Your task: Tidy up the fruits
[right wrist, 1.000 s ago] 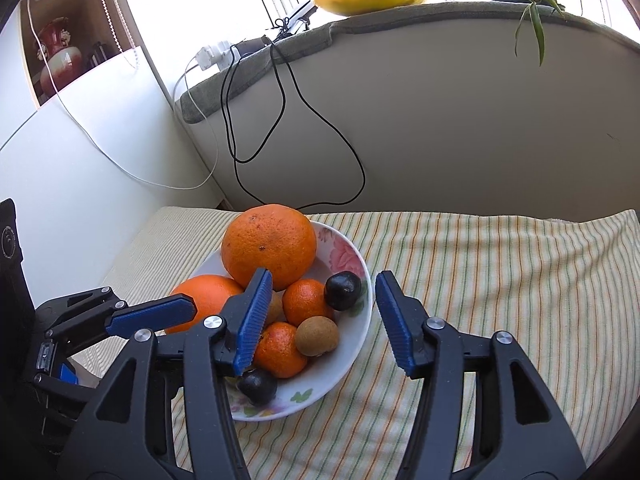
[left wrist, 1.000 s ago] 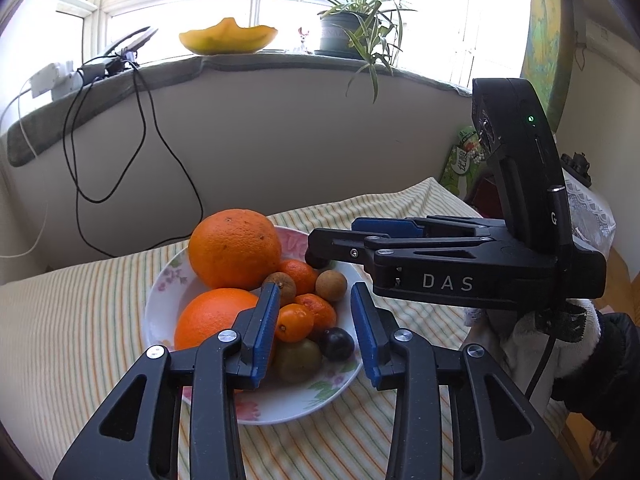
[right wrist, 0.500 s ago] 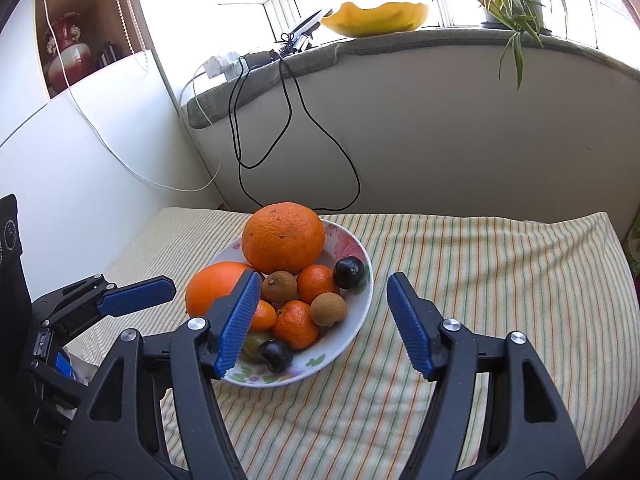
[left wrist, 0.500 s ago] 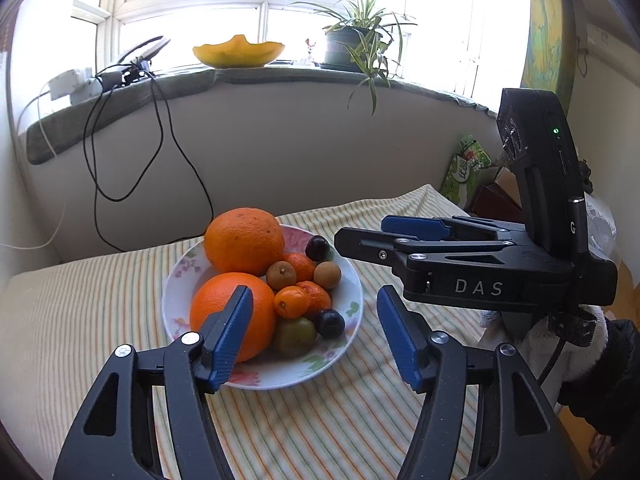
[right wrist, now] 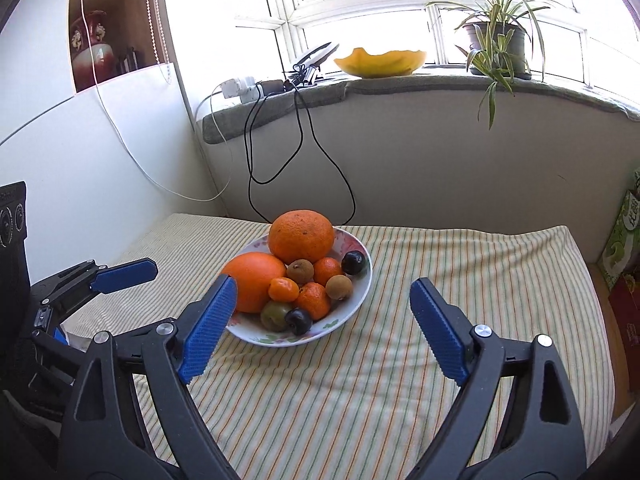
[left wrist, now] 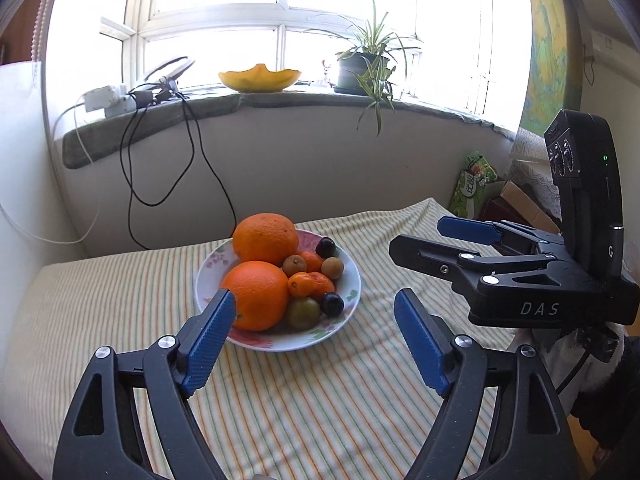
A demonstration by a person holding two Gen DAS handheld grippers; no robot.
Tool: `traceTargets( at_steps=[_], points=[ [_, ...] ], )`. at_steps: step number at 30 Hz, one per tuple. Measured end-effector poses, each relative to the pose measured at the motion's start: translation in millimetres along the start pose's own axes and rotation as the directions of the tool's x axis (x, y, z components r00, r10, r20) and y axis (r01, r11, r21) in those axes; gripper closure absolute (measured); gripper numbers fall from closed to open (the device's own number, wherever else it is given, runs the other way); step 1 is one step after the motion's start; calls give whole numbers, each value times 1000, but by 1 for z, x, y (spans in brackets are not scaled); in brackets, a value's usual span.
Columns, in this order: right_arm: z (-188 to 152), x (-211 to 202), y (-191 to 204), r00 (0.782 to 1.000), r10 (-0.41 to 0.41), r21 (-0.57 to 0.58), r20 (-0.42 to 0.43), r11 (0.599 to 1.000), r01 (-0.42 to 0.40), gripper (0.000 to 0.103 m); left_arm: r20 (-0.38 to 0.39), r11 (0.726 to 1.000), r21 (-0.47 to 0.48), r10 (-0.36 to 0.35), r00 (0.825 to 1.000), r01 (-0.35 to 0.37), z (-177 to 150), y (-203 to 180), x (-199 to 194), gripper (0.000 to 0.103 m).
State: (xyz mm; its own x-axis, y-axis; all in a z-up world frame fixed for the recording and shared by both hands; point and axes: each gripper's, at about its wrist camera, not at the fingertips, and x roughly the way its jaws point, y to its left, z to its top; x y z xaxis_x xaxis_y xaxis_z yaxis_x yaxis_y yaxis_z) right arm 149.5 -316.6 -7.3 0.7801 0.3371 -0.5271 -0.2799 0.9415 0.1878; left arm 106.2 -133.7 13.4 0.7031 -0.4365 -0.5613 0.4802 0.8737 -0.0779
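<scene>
A white floral plate [left wrist: 348,286] [right wrist: 360,292] on the striped tablecloth carries two large oranges [left wrist: 265,238] [right wrist: 301,236], small tangerines [left wrist: 301,284] [right wrist: 312,300], brown round fruits [right wrist: 339,286], a green fruit [left wrist: 304,312] and dark plums [left wrist: 325,246] [right wrist: 353,262]. My left gripper [left wrist: 314,340] is open and empty, held back from the plate's near side. My right gripper [right wrist: 320,328] is open and empty too, also short of the plate. In the left wrist view the right gripper [left wrist: 424,236] hovers right of the plate. The left gripper [right wrist: 124,276] shows at the left edge of the right wrist view.
The striped cloth [right wrist: 460,272] covers the table up to a curved wall. Black cables [left wrist: 192,160] hang from the windowsill, which holds a yellow bowl [left wrist: 259,78] and a potted plant [left wrist: 362,68]. Green boxes [left wrist: 472,184] stand off the table's right end.
Both grippers have drawn back and up from the plate, and their jaws have spread wider. The fruits lie as before.
</scene>
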Motion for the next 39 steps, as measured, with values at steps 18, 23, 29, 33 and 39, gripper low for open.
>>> traceTargets(
  at_steps=[18,23,29,33,39],
  points=[
    [-18,-36,15,998,-48,-18,31,999,48,2,29,994,-89,67,997,-64,-20,15,-37,19],
    [-19,-37,19,999,-40,-19,31,999,40,2,32,993,-97,75,997,-72,-21,16,-41,19],
    [-21,-37,21,999,-28,-20,25,999,28,2,30,992,-103,76,997,-73,-24,17,-43,19],
    [-21,-38,23,999,-25,-23,25,999,25,2,35,992,-101,79,996,-75,-25,16,-46,19],
    [-22,-37,27,1000,-20,-31,18,999,21,2,45,992,-99,86,995,-82,-25,17,-51,19]
  ],
)
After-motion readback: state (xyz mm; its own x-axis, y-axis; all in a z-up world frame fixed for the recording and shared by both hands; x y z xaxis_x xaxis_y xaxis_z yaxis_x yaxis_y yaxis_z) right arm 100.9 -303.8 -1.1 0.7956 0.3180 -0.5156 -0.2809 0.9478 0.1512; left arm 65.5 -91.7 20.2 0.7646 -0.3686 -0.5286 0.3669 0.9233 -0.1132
